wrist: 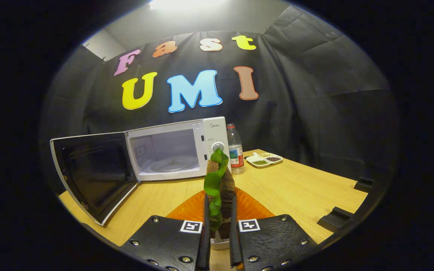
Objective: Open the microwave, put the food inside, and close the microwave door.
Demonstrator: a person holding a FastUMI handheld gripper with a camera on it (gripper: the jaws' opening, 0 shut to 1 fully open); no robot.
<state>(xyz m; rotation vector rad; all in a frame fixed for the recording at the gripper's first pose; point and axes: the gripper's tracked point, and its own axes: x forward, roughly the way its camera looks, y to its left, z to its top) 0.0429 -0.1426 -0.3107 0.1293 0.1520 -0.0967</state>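
Gripper [219, 222]: two broad flat plates with a fine textured surface, one either side of the narrow centre slot. Each plate carries a square black-and-white fiducial tag at its inner front corner, next to the slot. Round metal screws dot the plate corners and edges. Two thin, long fingers [204, 233] run forward along the slot, parallel.

The wooden surface [296, 188] carries a white microwave [175, 148], its door [92, 175] swung wide open to its left. Just right of the microwave stands a plastic water bottle [235, 150]; further right lies a small divided dish [264, 159] (contents too small to tell). Nearer than the microwave lies an orange mat [194, 209].
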